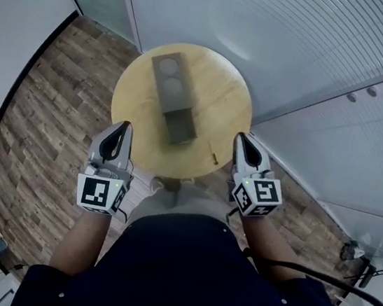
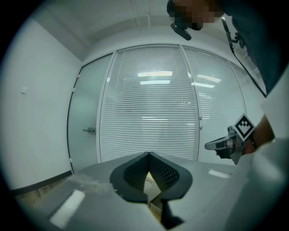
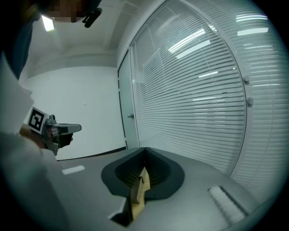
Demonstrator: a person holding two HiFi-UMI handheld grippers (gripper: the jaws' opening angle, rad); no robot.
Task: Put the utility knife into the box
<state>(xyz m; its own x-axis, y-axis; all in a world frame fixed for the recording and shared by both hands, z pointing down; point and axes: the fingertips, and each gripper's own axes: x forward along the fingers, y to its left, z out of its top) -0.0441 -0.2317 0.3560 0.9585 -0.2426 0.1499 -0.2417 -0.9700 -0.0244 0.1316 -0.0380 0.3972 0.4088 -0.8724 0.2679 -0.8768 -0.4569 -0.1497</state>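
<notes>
Round wooden table (image 1: 220,96), oblong cardboard box (image 1: 173,100) on top; left gripper (image 1: 122,126), right gripper (image 1: 242,137) both jaws together, empty.

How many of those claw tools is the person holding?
2: the left claw by the round table's near-left edge, the right claw by its near-right edge. None looks hidden.

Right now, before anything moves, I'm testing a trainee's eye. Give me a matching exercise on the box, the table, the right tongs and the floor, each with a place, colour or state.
Things:
1. box
2. table
3. right tongs
4. floor

Descriptions:
A. dark brown planks
B. shut, by the table's right edge
C. round, pale wood
D. lying in the middle of the table top

Pairs: 1-D, 2-C, 3-B, 4-A
</notes>
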